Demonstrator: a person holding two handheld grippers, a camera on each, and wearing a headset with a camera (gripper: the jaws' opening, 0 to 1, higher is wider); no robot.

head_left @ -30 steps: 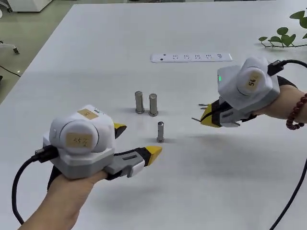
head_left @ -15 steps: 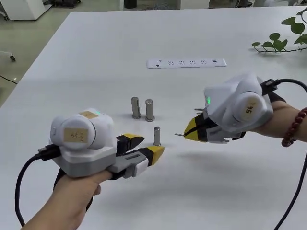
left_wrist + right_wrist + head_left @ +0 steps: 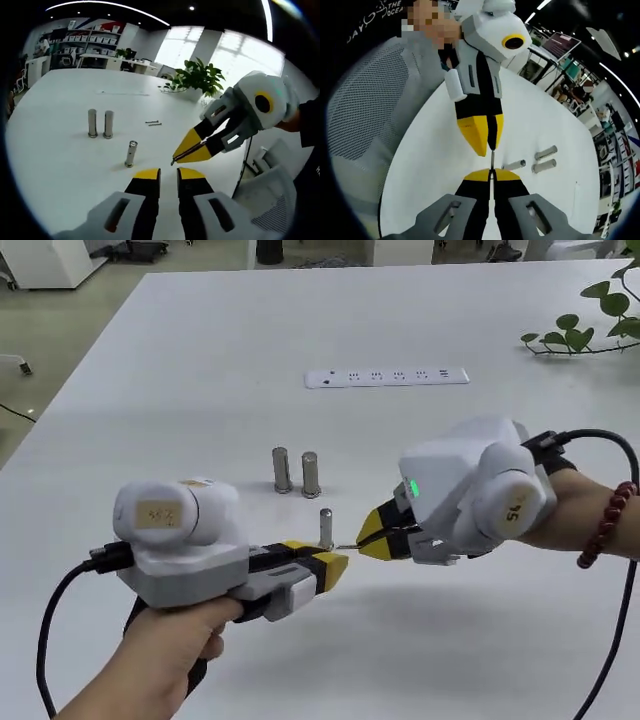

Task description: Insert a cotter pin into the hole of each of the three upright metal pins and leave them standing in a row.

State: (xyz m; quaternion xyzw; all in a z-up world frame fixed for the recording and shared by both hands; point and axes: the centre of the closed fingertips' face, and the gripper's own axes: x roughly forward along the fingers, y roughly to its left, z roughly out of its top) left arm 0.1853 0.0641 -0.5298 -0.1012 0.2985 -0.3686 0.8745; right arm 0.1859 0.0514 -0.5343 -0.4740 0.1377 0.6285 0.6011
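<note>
**Cotter pin lined up on the nearest post**

My right claw (image 3: 368, 540) is pinched on a cotter pin (image 3: 491, 160). I hold it roughly level so its free end points at the nearest metal pin (image 3: 326, 527), which stands upright on the bench (image 3: 200, 360) just beside both claws. I judge level to be the right attitude for a crosswise hole, though I cannot make out the hole itself. My left claw (image 3: 168, 175) sits low beside that post, its jaws a narrow gap apart with nothing between them. It is placed, I'd say, to steady the post against tipping as the cotter goes in. Two more metal pins (image 3: 282, 469) stand side by side farther back, so the row is not yet formed. Spare cotter pins (image 3: 153, 122) lie on the bench beyond them.
</note>
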